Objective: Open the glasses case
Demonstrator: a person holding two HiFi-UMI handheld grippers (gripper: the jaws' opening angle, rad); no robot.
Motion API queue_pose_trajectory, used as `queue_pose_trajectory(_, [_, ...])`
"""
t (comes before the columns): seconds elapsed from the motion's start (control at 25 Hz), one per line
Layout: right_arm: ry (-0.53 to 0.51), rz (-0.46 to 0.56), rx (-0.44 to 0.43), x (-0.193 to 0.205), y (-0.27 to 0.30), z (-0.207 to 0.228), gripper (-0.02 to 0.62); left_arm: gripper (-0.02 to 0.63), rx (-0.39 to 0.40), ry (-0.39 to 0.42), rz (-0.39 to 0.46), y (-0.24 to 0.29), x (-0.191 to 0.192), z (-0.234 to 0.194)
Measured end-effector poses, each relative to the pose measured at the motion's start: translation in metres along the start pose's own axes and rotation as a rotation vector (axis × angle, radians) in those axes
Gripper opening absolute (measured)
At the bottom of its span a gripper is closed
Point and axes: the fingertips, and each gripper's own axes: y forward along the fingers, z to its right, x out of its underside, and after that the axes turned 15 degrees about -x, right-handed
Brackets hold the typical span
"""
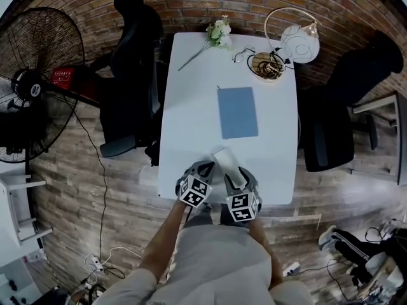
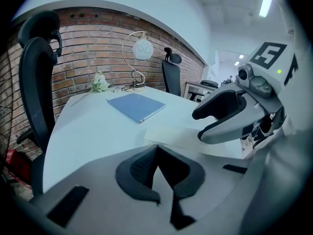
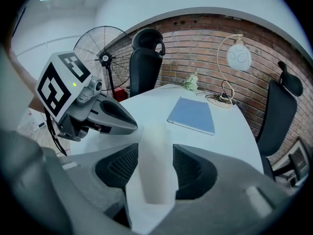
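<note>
Two grey hand-held grippers, worn-in-hand by a person in pale clothes

The left gripper and right gripper share smooth, rounded light-grey shells and curved jaws lined with black pads in a fine ribbed mesh. Each carries a cube faced with bold black-and-white square markers, and a small green light glows on the cube's face. The person wears a pale grey-beige garment with short sleeves.

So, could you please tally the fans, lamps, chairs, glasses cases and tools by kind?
Fans: 1, fan
Lamps: 1, lamp
Chairs: 2, chair by the fan, chair by the lamp
Glasses cases: 1, glasses case
Tools: 2, left tool, right tool
Total: 7
</note>
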Motion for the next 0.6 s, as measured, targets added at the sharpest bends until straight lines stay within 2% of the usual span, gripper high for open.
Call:
queue_pose_trajectory(0.36, [-0.041,-0.081,-0.025,0.011,0.02,-0.005,0.293,0.003,0.014,0.019,-0.008,0.006,0.002,0.002])
queue_pose_trajectory(0.6, [-0.092,-0.171,-0.032,0.028,0.033,-0.005,0.311,0.003,0.022,0.029,-0.015,0.012,0.003,0.006])
